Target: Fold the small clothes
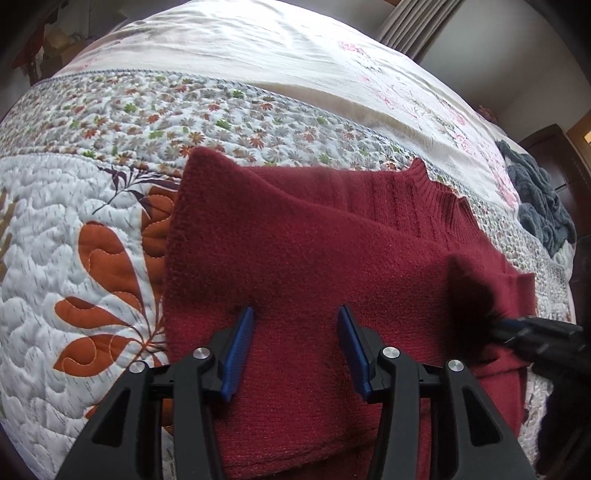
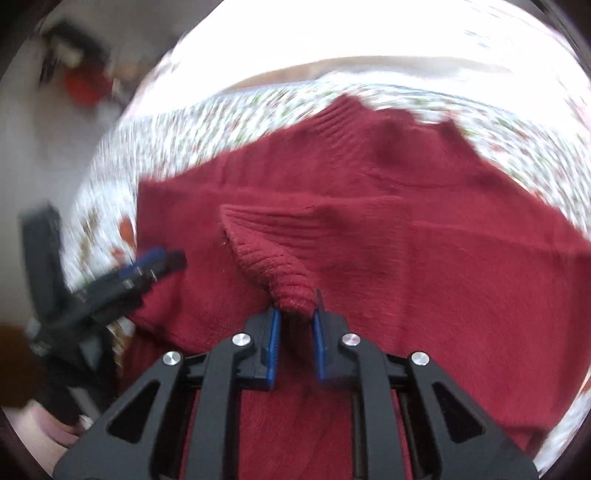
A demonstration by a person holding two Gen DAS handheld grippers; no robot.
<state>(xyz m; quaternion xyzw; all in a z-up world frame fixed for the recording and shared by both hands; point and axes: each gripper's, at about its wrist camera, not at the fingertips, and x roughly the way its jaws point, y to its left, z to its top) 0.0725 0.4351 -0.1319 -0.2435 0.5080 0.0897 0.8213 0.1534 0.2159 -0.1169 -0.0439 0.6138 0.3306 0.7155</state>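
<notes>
A wide bed covered by a quilted white bedspread (image 1: 48,229) with orange leaf shapes and a band of small flowers fills the left wrist view, and a plain cream sheet (image 1: 258,48) lies across the upper part of the frame. On the quilt, filling the middle and lower right of that view, lies the dark red knitted sweater (image 1: 295,240), partly folded, with its ribbed collar (image 1: 439,199) toward the upper right. A crumpled blue-grey towel-like cloth (image 1: 539,206) sits well apart at the far right edge of the bed, and a grey curtain (image 1: 413,22) hangs at the top right. The left gripper (image 1: 297,314), black with 2 blue pads, rests over the sweater at the bottom centre with its fingers spread wide and nothing between them. The right wrist view is blurred, yet it shows the same sweater (image 2: 406,240) across the centre and the right gripper (image 2: 296,314) at the bottom centre, its 2 blue pads clenched on a ribbed sleeve cuff (image 2: 280,266) that rises in a fold from the sweater. The left gripper (image 2: 162,258) also appears at the left of this view, touching the sweater's left edge.
</notes>
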